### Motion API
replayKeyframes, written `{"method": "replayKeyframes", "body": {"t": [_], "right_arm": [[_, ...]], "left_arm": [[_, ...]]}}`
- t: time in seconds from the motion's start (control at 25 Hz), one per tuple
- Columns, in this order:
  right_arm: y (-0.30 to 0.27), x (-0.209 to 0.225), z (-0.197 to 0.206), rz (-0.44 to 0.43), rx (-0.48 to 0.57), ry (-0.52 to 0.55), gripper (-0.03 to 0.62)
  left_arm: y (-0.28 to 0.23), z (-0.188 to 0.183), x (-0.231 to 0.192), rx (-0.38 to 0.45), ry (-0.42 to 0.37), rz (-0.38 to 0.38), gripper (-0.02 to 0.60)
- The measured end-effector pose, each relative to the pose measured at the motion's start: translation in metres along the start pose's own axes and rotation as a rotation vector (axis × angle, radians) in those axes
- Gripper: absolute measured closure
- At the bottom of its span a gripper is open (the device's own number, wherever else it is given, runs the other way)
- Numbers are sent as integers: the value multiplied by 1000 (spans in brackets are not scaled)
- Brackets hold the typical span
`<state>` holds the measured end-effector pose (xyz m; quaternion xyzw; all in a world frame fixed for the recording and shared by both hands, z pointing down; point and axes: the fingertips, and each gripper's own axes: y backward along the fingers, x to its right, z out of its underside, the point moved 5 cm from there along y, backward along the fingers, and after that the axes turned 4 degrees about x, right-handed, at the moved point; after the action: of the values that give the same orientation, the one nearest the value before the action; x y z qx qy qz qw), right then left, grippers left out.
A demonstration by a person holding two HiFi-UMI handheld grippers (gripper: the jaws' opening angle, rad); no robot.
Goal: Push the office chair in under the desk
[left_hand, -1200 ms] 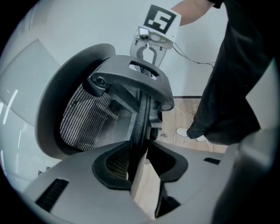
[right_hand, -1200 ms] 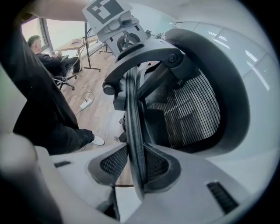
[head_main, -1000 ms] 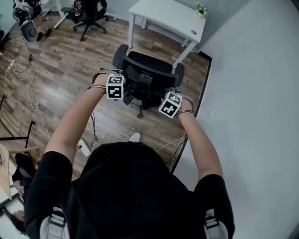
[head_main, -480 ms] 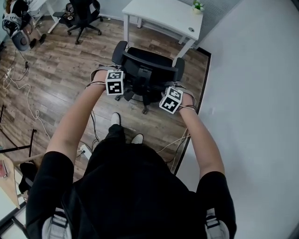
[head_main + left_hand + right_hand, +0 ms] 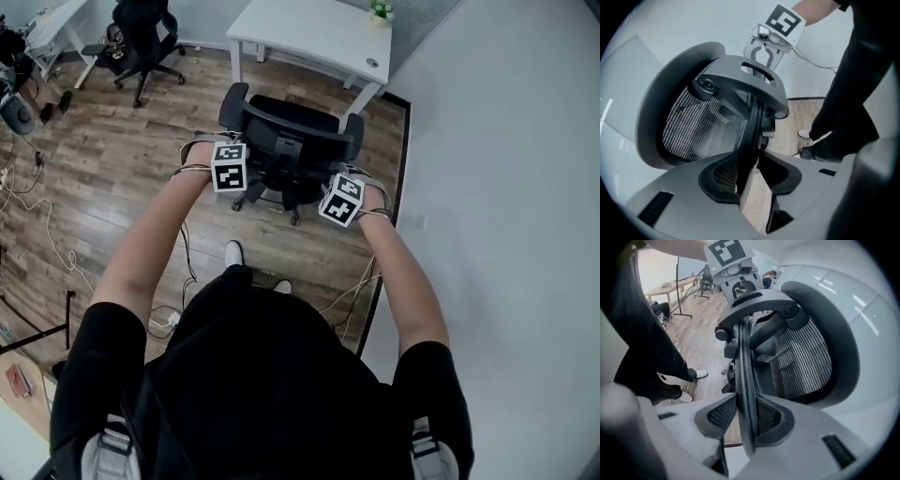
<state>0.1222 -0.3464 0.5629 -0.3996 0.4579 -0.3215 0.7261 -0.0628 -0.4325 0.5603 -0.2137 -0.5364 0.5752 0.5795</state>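
Note:
A black mesh office chair (image 5: 286,141) stands on the wood floor, its seat facing the white desk (image 5: 309,33) just beyond it. My left gripper (image 5: 242,157) holds the left side of the backrest's top rim. My right gripper (image 5: 333,186) holds the right side. In the left gripper view the backrest rim (image 5: 752,136) runs between the pads (image 5: 717,180) of the left gripper (image 5: 750,180), which is shut on it. The right gripper view shows the rim (image 5: 743,380) clamped in the right gripper (image 5: 745,420) the same way.
A white wall (image 5: 506,187) runs close along the right. A small plant (image 5: 380,11) sits on the desk's far corner. A second black chair (image 5: 141,33) and another desk (image 5: 56,23) stand at the back left. Cables (image 5: 37,206) trail over the floor at left.
Both grippers and the chair have moved forward toward the desk, and the person has stepped after them. The chair's seat now reaches close to the desk's front edge.

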Motion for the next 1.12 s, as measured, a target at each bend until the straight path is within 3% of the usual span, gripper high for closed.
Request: {"method": "replayKeyframes", "body": {"t": [0.84,1.12], "right_arm": [[-49,79,-49,33,-75,-111,474],[-70,125,-59,38,-106,-167,471]], "left_arm": [[-20,53,-103,35,-117,5,459],[-34,64,-150,57,-137,-6,459]]}}
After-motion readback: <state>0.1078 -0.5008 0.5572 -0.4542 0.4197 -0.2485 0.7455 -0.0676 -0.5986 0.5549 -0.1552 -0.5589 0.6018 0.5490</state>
